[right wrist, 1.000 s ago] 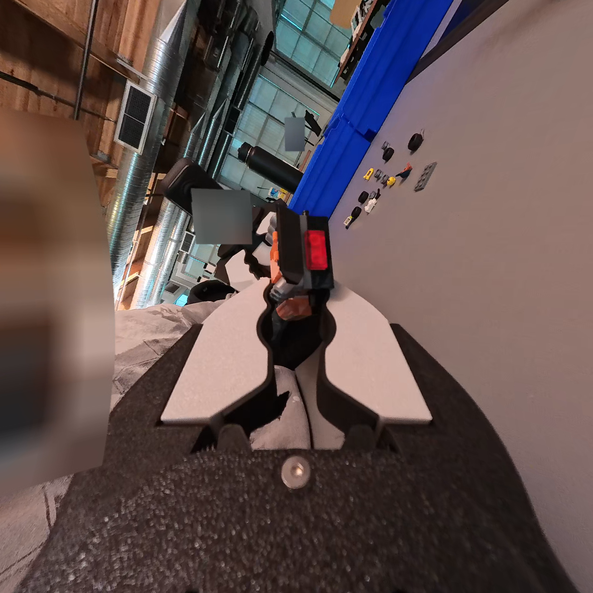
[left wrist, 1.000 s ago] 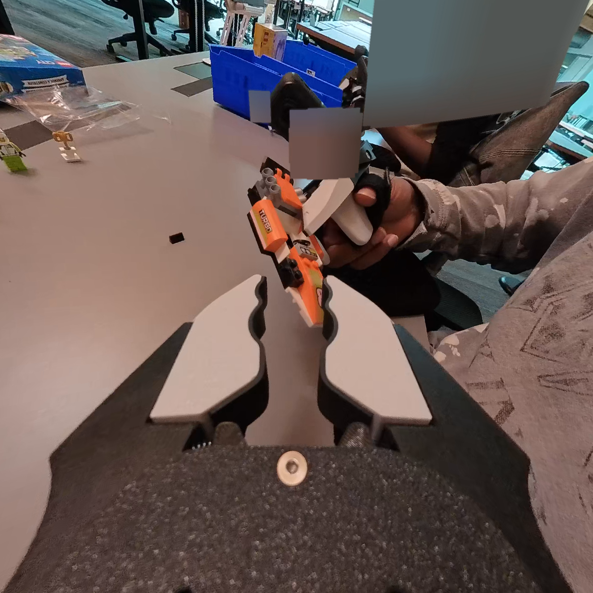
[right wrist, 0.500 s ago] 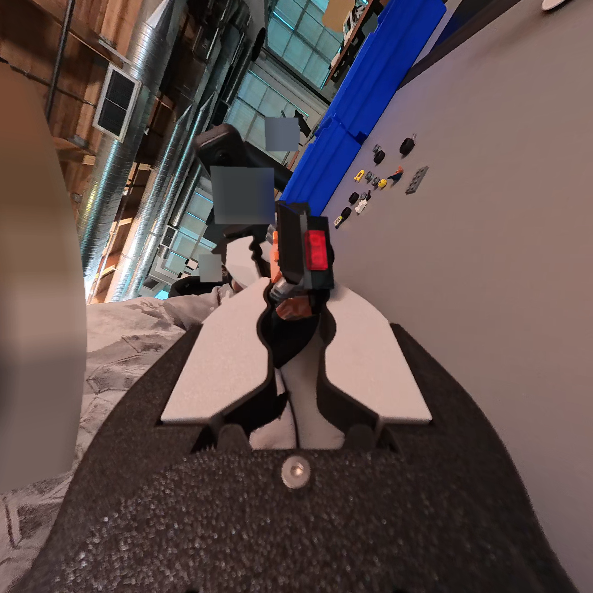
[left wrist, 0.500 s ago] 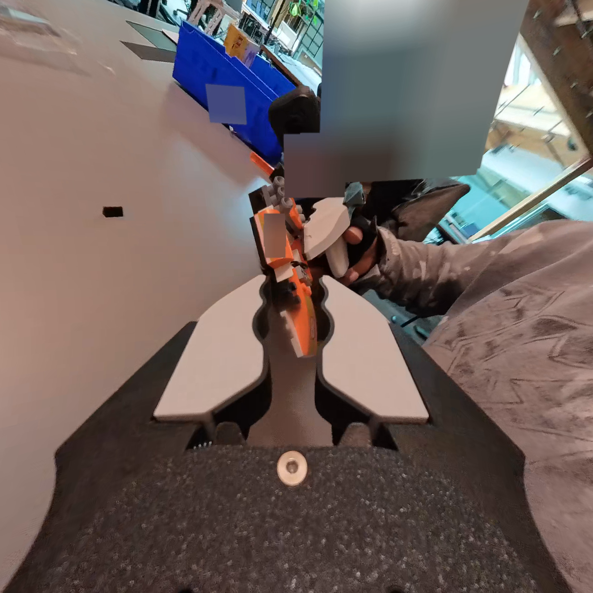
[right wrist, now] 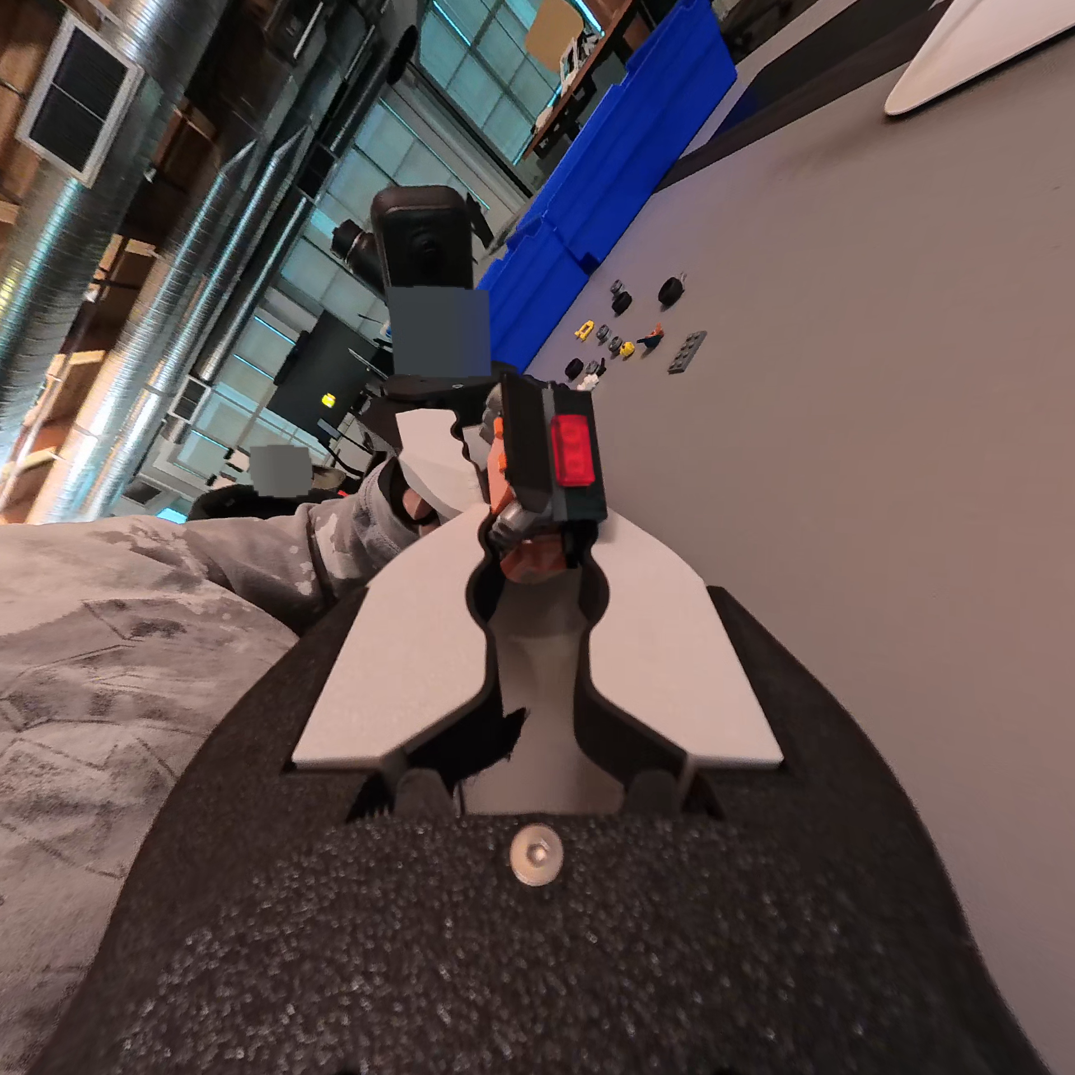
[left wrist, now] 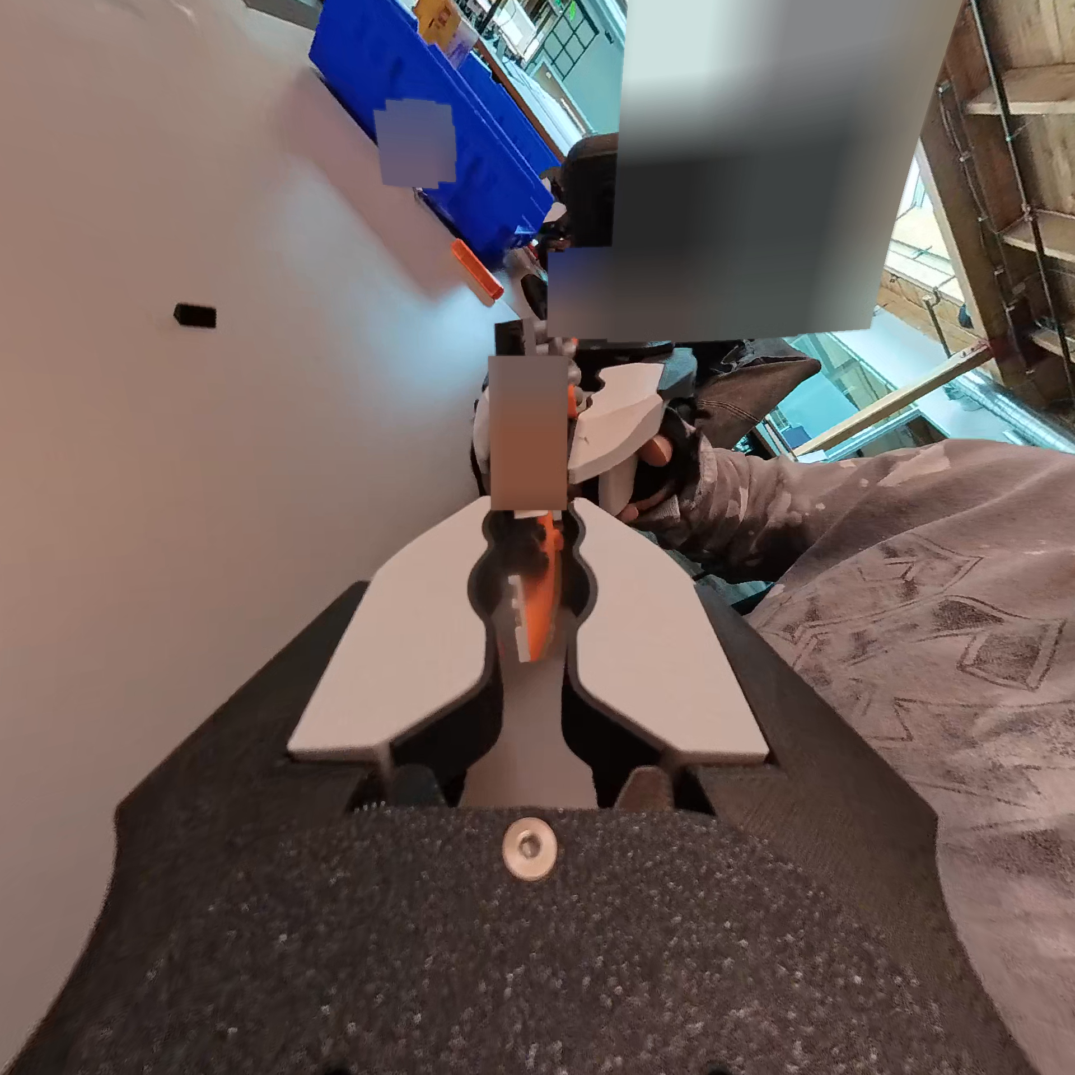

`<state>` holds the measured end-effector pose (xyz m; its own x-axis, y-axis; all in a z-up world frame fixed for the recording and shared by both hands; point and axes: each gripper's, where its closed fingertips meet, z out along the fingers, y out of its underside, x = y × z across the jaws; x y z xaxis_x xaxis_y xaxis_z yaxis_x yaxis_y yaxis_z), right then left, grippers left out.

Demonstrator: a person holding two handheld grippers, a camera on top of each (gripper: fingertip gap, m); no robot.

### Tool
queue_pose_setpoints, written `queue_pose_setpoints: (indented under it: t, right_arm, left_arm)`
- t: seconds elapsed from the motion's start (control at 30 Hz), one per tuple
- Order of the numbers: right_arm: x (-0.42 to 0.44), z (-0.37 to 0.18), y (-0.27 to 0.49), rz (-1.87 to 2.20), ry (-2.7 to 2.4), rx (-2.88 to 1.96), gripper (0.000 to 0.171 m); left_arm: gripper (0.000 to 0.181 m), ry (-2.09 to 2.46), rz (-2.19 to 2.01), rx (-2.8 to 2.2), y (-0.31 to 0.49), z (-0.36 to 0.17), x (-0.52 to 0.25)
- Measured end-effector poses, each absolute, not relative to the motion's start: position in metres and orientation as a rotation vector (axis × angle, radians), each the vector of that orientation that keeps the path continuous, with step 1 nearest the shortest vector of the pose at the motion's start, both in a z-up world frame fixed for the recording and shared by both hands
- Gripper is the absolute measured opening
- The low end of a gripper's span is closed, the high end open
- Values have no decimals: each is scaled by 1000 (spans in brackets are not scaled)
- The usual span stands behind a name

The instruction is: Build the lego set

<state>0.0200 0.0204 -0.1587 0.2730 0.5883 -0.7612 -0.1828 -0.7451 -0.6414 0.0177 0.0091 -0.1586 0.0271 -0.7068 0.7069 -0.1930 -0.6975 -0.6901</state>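
Note:
An orange, white and black lego car (left wrist: 538, 605) is held in the air between both grippers, turned on its side. My left gripper (left wrist: 530, 515) is closed around the car's pointed orange front. My right gripper (right wrist: 535, 523) is shut on the car's black rear end (right wrist: 526, 448), which has a red tail light (right wrist: 573, 451). The right gripper's white finger (left wrist: 616, 430) shows beyond the car in the left wrist view. The left gripper's finger (right wrist: 436, 459) shows in the right wrist view. A mosaic patch hides the car's middle in the left wrist view.
Loose parts lie on the grey table (right wrist: 872, 407): black wheels (right wrist: 672, 289), a yellow piece (right wrist: 584, 330), a dark grey plate (right wrist: 687, 352), an orange piece (left wrist: 477, 273) and a small black piece (left wrist: 195, 316). Blue bins (right wrist: 611, 174) line the far edge. A grey sleeve (left wrist: 872, 582) is at the right. Less than 4 cm separates the two grippers' tips. The right tips stand about 15 centimeters off the small black piece (left wrist: 195, 316).
My left gripper has moved up onto the car's front and its jaws have narrowed around it. Both views have rolled. The right gripper keeps its hold on the rear.

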Motion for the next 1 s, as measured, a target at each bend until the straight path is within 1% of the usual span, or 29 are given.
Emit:
queue_pose_setpoints:
  t: [0.07, 0.13, 0.17, 0.4, 0.5, 0.53, 0.7, 0.87, 1.0]
  right_arm:
    - [20, -157, 22, 1561, -307, -1887, 25]
    - [25, -157, 29, 1600, -185, -1871, 25]
    - [29, -158, 33, 1637, -111, -1860, 25]
    - [38, -158, 44, 1734, 140, -1785, 25]
    - [35, -156, 44, 1751, 175, -1763, 25]
    - [35, -156, 44, 1749, 186, -1756, 25]
    - [34, -166, 41, 1699, 231, -1795, 25]
    - [37, -185, 40, 1708, 345, -1872, 26]
    - [42, -189, 45, 1763, 423, -1873, 29]
  left_arm:
    - [21, 964, -1641, -1872, 12, -156, 16]
    - [41, 1073, -1421, -1805, 19, -156, 10]
    - [44, 1125, -1304, -1773, 22, -157, 6]
    - [40, 1257, -855, -1673, 29, -167, 2]
    - [27, 1290, -646, -1571, 36, -166, 1]
    - [25, 1296, -608, -1547, 36, -165, 1]
    - [23, 1356, -586, -1553, 31, -179, -1]
    - [22, 1350, -762, -1659, 28, -196, 1]
    - [22, 1289, -899, -1737, 33, -201, 4]
